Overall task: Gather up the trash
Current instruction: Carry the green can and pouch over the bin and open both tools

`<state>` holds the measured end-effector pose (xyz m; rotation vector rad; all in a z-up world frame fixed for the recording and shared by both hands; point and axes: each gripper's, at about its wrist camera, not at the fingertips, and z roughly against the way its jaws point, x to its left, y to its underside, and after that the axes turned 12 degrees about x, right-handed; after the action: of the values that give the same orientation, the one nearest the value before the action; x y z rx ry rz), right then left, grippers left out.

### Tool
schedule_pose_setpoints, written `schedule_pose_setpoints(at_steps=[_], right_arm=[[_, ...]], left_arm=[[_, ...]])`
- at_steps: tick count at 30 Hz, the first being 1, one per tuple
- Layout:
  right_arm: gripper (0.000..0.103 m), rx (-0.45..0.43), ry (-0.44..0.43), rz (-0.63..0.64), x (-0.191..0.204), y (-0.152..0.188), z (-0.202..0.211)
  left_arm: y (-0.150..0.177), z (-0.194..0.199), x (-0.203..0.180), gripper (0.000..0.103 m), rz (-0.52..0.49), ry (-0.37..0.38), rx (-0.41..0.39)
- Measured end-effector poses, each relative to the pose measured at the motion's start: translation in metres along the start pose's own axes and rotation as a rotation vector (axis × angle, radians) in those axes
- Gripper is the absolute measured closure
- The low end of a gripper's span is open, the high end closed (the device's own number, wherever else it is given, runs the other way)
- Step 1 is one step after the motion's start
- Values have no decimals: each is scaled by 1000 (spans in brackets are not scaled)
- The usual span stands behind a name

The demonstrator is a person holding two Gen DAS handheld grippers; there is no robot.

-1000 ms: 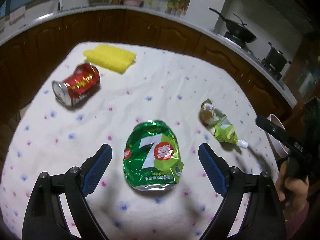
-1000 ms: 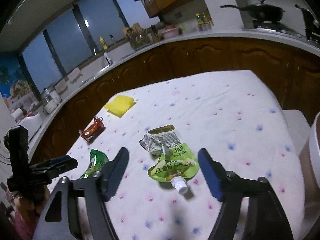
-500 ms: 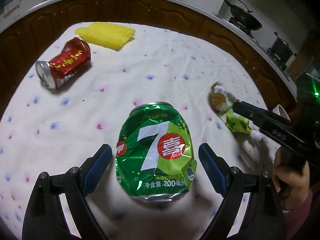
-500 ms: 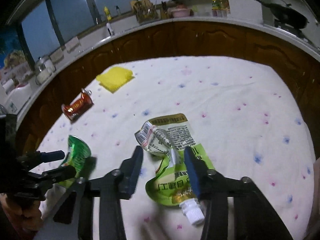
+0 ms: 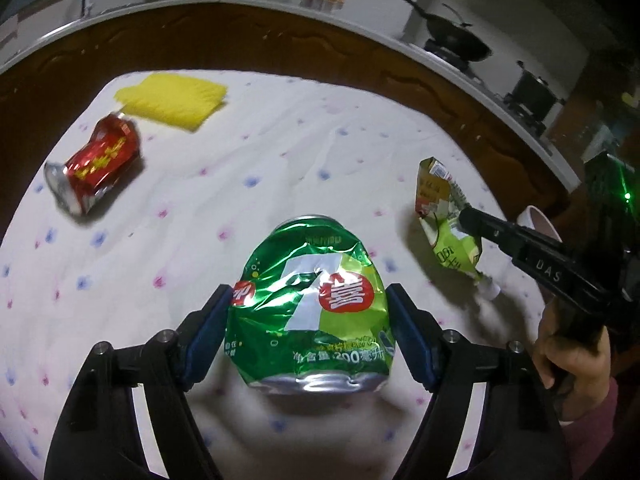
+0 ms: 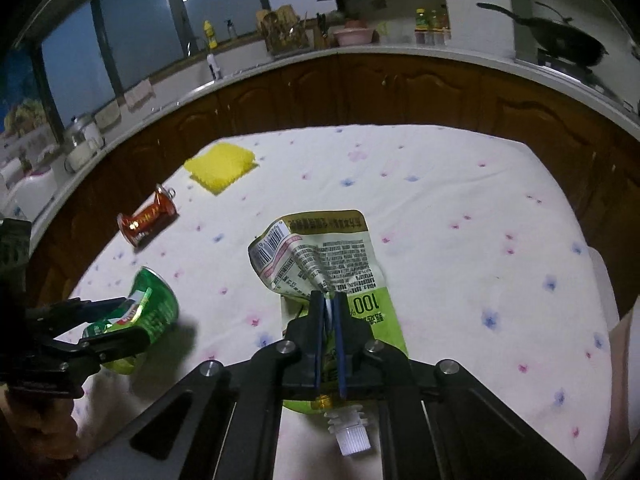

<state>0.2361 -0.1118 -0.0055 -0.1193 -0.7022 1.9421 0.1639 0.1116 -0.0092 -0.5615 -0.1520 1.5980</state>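
so far nothing looks binned. the left gripper (image 5: 308, 316) is clamped on the crushed green can (image 5: 310, 308), the right gripper (image 6: 329, 336) pinched shut on the green pouch (image 6: 320, 256); both pieces are at the worktop (image 6: 460, 208), whether lifted i cannot tell. the red can (image 5: 96, 162) lies untouched beside a yellow sponge (image 5: 174, 100). the only container showing is a pale rim (image 5: 538, 222) past the worktop's edge, its contents hidden.
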Motion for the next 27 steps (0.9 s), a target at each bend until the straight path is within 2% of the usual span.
schedule_pose_setpoints(at_steps=[10, 27], right_arm=[[99, -92, 4, -93, -31, 19, 54], [99, -196, 87, -270, -102, 66, 125]], left_arm=[[-9, 7, -42, 26, -95, 50, -47], [-27, 2, -153, 26, -290, 137, -75]])
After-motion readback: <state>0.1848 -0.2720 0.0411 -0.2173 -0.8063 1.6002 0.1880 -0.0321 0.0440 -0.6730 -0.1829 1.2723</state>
